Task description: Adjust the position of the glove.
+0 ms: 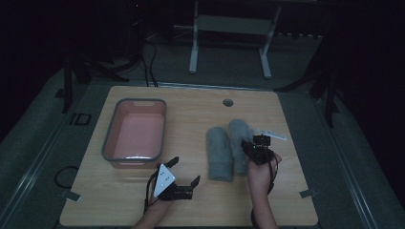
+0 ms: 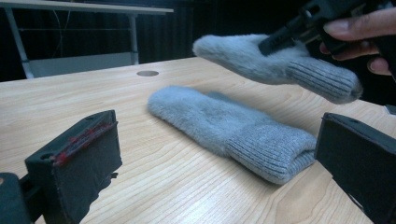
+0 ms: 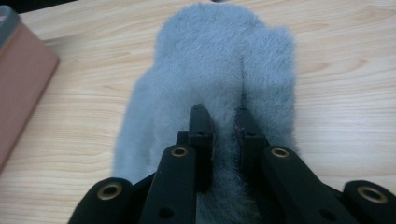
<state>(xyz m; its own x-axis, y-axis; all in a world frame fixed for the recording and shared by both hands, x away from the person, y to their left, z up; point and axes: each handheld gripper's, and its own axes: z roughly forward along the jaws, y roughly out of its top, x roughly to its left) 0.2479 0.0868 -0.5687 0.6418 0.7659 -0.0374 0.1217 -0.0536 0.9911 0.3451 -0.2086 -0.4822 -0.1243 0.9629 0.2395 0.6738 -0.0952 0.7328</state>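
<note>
**Right gripper lifts one grey mitten while its twin lies on the table**

The right gripper has its jaws nearly closed, pinching a fold of fuzzy fabric on the upper side of a grey mitten. In the left gripper view that mitten hangs clear of the wooden table, roughly level, its ribbed cuff toward the person's hand and its rounded tip pointing away. Gripping a ridge of pile near the middle, rather than the cuff edge, probably keeps the soft mitten from drooping or slipping out as it is carried.

The second mitten lies flat on the table just to the left of the right gripper, below the raised one, cuff toward the person.

The left gripper rests low near the table's front edge, jaws wide apart and holding nothing, its opening facing the lying mitten; it looks placed to take that one.

A pink plastic bin with a grey rim sits beyond the left gripper and well to the left of the right one, likely the place where the mittens are meant to go.
</note>
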